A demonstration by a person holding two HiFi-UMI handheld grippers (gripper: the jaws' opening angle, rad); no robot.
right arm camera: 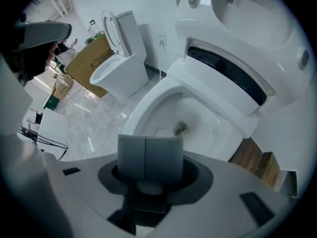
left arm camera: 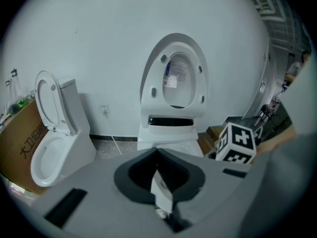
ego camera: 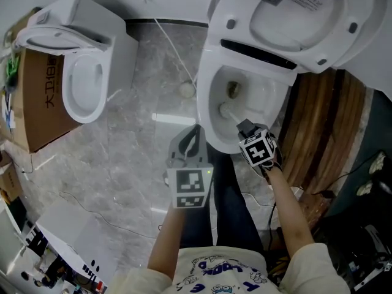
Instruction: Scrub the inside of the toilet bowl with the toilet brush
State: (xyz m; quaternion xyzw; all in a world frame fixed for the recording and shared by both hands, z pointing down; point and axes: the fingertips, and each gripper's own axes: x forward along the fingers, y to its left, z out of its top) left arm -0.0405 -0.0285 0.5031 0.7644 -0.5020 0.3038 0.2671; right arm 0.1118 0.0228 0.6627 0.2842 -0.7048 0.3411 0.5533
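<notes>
Closest under the camera are the person's two forearms (ego camera: 288,210), both stretched forward. Right gripper (ego camera: 244,127) has its jaws pressed together on the toilet brush (ego camera: 225,109). The brush's white handle (right arm camera: 148,186) is mostly hidden behind the flat grey pads (right arm camera: 130,157). Its head lies inside the toilet bowl (ego camera: 206,87), near the dark drain hole (ego camera: 233,89). Left gripper (ego camera: 196,132), just left of the bowl, is closed and holds nothing. The bowl is smooth, glossy white, and its oval lid (ego camera: 306,17) is raised.
</notes>
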